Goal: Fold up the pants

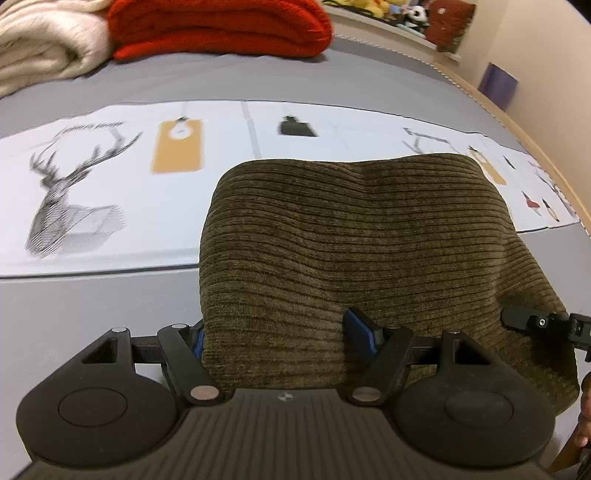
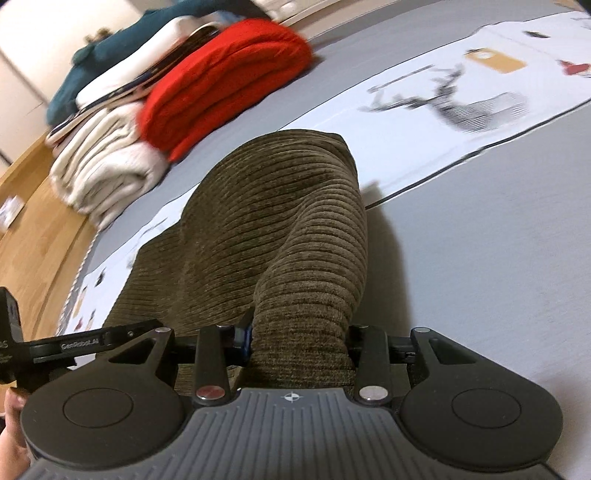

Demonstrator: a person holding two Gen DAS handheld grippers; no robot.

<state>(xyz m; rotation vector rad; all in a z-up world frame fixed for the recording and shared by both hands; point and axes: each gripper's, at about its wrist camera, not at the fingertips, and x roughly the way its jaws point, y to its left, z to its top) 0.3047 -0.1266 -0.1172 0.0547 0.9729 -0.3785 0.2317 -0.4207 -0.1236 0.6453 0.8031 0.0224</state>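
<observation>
Gripping: left gripper (image 1: pixel 280 341) and right gripper (image 2: pixel 299 341), each with jaws clamped on the corduroy pants (image 1: pixel 351 236).
Pants: bunched olive fabric draped across the deer-print white cloth (image 1: pixel 110 184).
Beyond cloth: red knit (image 1: pixel 221 26).

One readable brand mark, seen from the right wrist camera

The white lettering "GenRobot.AI" stands on the black bar of the left gripper (image 2: pixel 79 345), which reaches in from the left edge of that view. On the black block at that same edge a few more white letters show (cut off by the frame, too partial to read). The printed cloth (image 1: pixel 122 192) carries drawings only, with a blurred line above the stag that cannot be read.
</observation>
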